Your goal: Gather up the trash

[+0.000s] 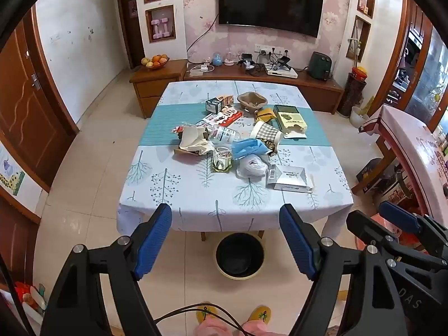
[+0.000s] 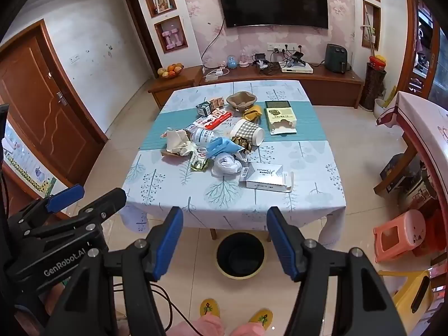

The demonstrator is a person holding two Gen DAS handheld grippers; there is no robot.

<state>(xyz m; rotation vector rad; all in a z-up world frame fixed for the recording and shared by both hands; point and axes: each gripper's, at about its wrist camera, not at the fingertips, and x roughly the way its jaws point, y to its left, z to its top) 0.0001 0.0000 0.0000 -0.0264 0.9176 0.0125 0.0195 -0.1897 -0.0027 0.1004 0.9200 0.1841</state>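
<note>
Blue-padded fingers of the left gripper (image 1: 225, 215) fill the lower frame of its own view, spread wide, nothing between them. Right gripper (image 2: 224, 218) likewise in its view: fingers wide apart, holding nothing. Both hang short of the near table edge, above the floor.

Between each pair of fingers, low centre frame, a black-lined trash bin (image 1: 239, 255) stands on the tiles, partly under the table's (image 1: 196, 196) near edge. Slippers (image 2: 209, 307) show at bottom centre.

Mid-frame, trash sits heaped on the tree-print tablecloth. Nearest the edge: a white carton (image 1: 291, 178), flap open. Just left of it, a crumpled white plastic bag (image 1: 250, 166), touching a blue face mask (image 1: 247, 145). Behind the mask, a checked paper cup (image 1: 266, 132) lies on its side. Left of the mask, crumpled beige paper (image 1: 193, 140) and a clear bottle (image 1: 224, 135). Farther back on the teal runner: a torn green-and-cream box (image 1: 289, 120), a red wrapper (image 1: 231, 115), a brown pulp tray (image 1: 252, 100).

Upper frame: wall-mounted TV (image 1: 270, 2) over a low wooden cabinet.
</note>
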